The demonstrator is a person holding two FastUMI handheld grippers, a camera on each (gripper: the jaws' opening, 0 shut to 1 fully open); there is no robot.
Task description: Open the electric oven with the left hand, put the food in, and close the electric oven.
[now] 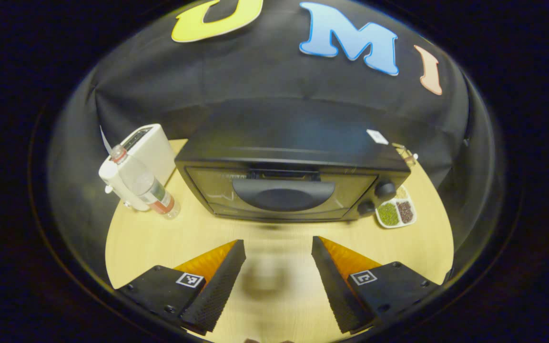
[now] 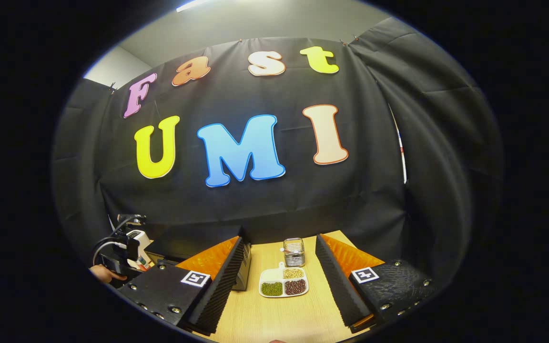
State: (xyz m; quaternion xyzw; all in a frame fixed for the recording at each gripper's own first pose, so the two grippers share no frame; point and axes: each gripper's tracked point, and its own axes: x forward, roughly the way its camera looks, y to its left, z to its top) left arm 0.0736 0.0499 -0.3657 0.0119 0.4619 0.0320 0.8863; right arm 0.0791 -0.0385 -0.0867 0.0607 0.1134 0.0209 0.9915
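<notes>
A black electric oven (image 1: 284, 181) stands on the wooden table with its door closed and a curved handle (image 1: 284, 193) across the glass. My left gripper (image 1: 278, 252) hovers open in front of the handle, nothing between its fingers. A white divided tray of food (image 1: 396, 212) with green, brown and beige beans sits at the oven's right side. In the right gripper view the same tray (image 2: 284, 282) lies ahead between the fingers of my open right gripper (image 2: 279, 259), and the oven's corner (image 2: 243, 271) shows behind the left finger. The other gripper and a hand (image 2: 112, 262) appear at far left.
A white toaster (image 1: 148, 152) and a plastic water bottle (image 1: 143, 183) stand left of the oven. A small glass jar with a metal lid (image 2: 294, 251) sits behind the tray. The light wooden table (image 1: 160, 238) is round-edged, with the black cloth wall close behind.
</notes>
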